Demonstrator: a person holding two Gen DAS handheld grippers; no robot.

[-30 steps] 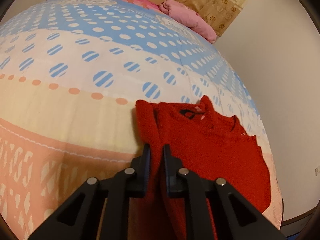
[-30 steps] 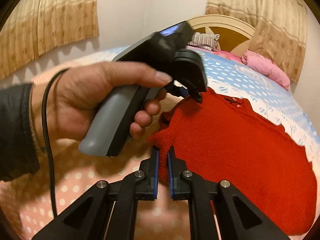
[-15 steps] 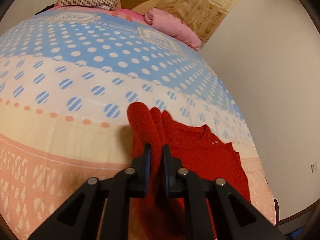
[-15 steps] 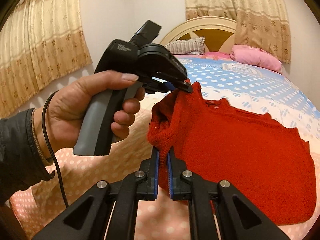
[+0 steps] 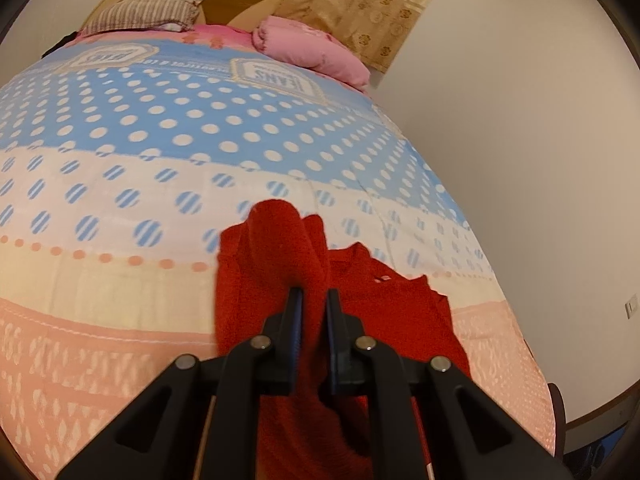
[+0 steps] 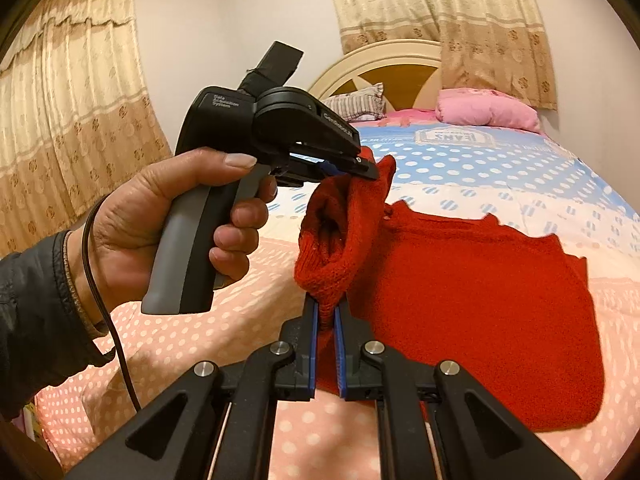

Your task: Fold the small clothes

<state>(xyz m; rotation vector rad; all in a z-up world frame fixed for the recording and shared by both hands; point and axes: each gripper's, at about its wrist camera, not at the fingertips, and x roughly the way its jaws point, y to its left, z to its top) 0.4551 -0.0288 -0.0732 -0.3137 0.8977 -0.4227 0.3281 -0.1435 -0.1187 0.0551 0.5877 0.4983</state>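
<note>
One red knit sweater [image 6: 472,304], body flat on the bed [image 6: 168,344] near its foot end, on the peach dotted band of the quilt; the sleeve side is lifted off the quilt between the two grippers. Left gripper [image 5: 313,300] has its fingers clamped on a bunched fold of the knit, but in its own view the fabric hides the pad contact and everything below the fingers, and the sweater's lower edge is cut off behind the gripper body. Right gripper [image 6: 326,314] has its fingers pinched shut on the lower end of the raised sleeve roll; the blue pads show, and the knit between them is thin. Only the right wrist view shows the left gripper from outside [image 6: 360,166]: its tip bites the top of the sleeve fold, and the person's left hand [image 6: 160,220] wraps the grey handle, with a black cable running down from the wrist. The right hand is not visible in either view. Only the left wrist view shows the plain wall and the bed's right edge; the sweater lies close to that edge. Far end: one striped pillow [image 5: 148,14], one pink folded blanket [image 5: 316,50], a rounded headboard [image 6: 396,60]. Two curtains [image 6: 72,120] in the right wrist view. Quilt print text is too blurred to read reliably.
</note>
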